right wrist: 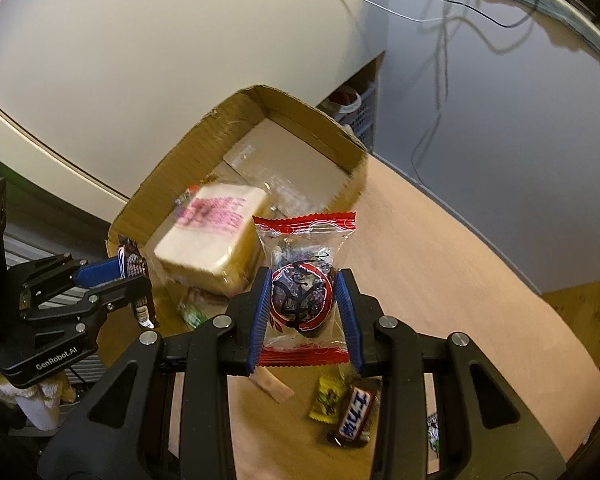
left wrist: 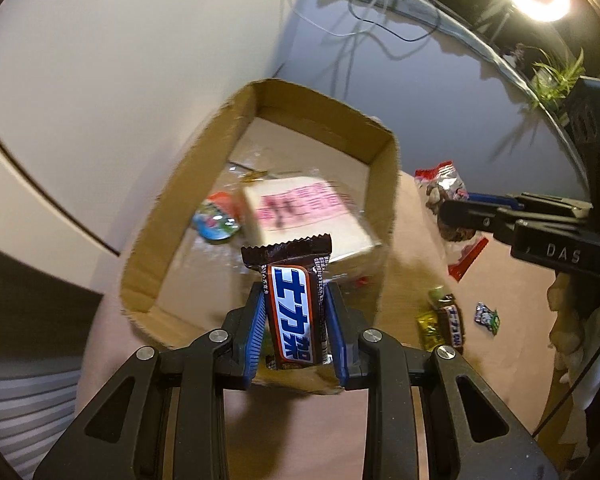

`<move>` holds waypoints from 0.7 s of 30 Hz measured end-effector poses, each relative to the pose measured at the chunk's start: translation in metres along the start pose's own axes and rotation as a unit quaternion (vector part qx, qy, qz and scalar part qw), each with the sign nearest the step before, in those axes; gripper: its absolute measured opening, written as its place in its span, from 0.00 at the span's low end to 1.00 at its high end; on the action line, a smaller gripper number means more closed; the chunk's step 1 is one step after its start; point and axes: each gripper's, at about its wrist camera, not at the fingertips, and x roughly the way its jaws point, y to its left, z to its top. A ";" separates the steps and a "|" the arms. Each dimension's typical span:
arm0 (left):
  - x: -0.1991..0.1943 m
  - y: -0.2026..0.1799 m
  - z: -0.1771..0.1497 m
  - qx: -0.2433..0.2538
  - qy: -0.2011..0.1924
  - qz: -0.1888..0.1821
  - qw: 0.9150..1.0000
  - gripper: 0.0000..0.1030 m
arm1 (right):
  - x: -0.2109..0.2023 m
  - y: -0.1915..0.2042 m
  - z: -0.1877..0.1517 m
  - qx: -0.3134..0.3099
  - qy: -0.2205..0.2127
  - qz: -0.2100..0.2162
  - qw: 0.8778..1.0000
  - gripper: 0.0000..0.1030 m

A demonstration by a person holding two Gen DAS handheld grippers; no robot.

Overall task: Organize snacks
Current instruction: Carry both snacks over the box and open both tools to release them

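A: Above the near wall of the cardboard box (left wrist: 386,184), what is the left gripper (left wrist: 294,312) doing?

B: Its blue pads are clenched on a brown chocolate bar (left wrist: 294,304), held upright with one crimped end pointing away from the camera.

A: And the right gripper (right wrist: 302,308)?

B: Grasping a clear, red-edged candy packet (right wrist: 302,280) between its pads, over the table (right wrist: 440,280) just beside the box's right wall.

A: What already lies inside the box?

B: A wrapped pale block with pink print (left wrist: 300,216) against the right wall, and a small round colourful item (left wrist: 216,220) just left of it, blurred.

A: Anything loose on the table?

B: Toward the near edge, a yellow sweet (right wrist: 326,400) touching a second chocolate bar (right wrist: 354,416), and a small pale wrapper (right wrist: 272,386) near them.
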 end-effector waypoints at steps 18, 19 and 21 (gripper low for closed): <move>0.004 0.033 0.005 -0.028 0.004 0.023 0.999 0.26 | 0.032 0.033 0.037 -0.027 0.016 0.010 0.999 0.34; 0.004 0.034 0.005 -0.029 0.004 0.023 0.999 0.26 | 0.032 0.034 0.037 -0.028 0.016 0.010 0.999 0.34; 0.004 0.035 0.006 -0.032 0.003 0.025 0.999 0.27 | 0.032 0.036 0.039 -0.029 0.015 0.008 0.999 0.34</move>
